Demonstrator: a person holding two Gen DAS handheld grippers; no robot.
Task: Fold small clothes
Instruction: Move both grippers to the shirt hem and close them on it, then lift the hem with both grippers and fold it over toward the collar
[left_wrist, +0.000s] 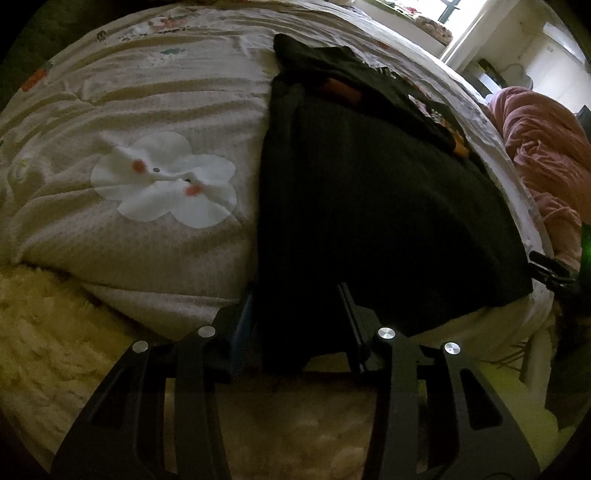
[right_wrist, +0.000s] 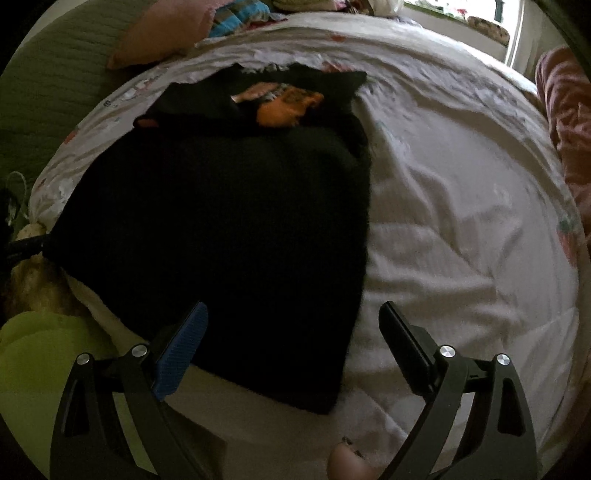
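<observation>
A black garment (left_wrist: 369, 206) with an orange print (right_wrist: 284, 107) near its far end lies flat on the pale bed cover (left_wrist: 147, 92). My left gripper (left_wrist: 295, 310) is shut on the garment's near edge, and black cloth fills the gap between its fingers. In the right wrist view that gripper (right_wrist: 22, 243) shows at the far left, tugging the garment's (right_wrist: 221, 229) corner to a point. My right gripper (right_wrist: 293, 310) stands wide open just above the garment's other near corner, its pads clear of the cloth. It appears small at the right edge (left_wrist: 550, 269) of the left wrist view.
A white flower patch (left_wrist: 166, 181) decorates the cover left of the garment. A fluffy cream rug (left_wrist: 44, 332) lies below the bed edge. A pink blanket (right_wrist: 565, 129) is heaped at the right, a pink pillow (right_wrist: 166, 33) and green quilt (right_wrist: 55, 74) at the far left.
</observation>
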